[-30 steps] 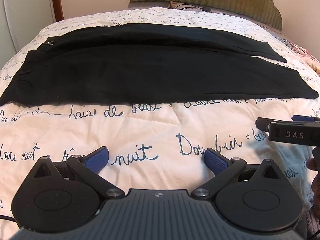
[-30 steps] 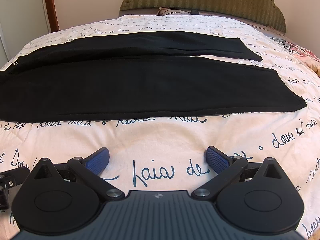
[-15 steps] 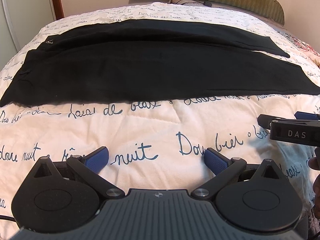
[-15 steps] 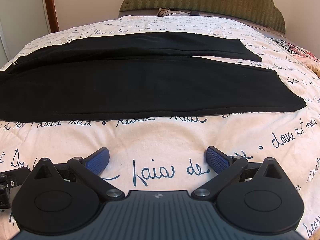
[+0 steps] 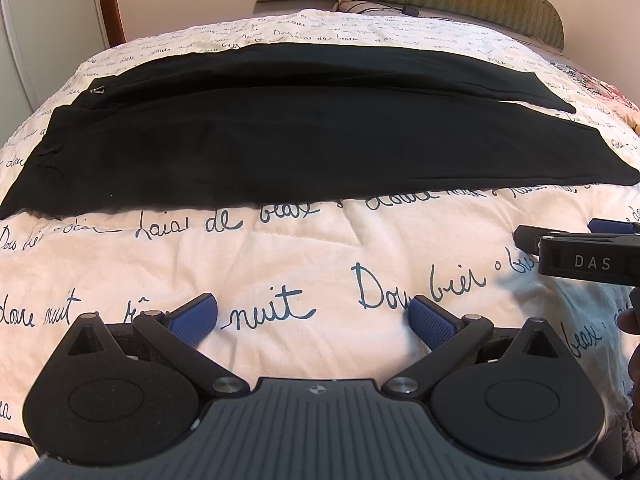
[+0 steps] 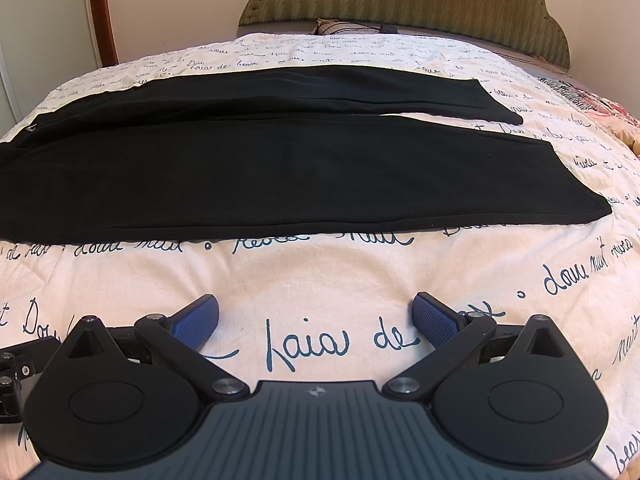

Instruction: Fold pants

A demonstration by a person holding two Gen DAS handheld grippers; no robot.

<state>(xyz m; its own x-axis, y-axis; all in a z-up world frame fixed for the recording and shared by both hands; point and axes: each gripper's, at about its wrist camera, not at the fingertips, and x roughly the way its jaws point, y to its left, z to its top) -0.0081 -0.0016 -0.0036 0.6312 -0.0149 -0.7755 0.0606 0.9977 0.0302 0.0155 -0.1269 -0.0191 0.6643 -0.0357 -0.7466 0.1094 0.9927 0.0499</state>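
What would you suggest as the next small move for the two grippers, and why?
Probably ease both forward toward the near edge of the black pants. The left gripper and right gripper are both open and empty over the bedspread, short of the fabric, and the pants lie flat and unfolded with both legs spread out.

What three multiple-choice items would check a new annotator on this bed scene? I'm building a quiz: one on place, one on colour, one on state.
1. Where do the pants lie?
A. on the quilt
B. on the floor
C. on a chair

2. What colour are they?
A. red
B. black
C. white

3. How is the right gripper?
A. shut on cloth
B. shut, empty
C. open

Key: 1 A, spread flat across the quilt; 2 B, plain black cloth; 3 C, blue pads wide apart, holding nothing.
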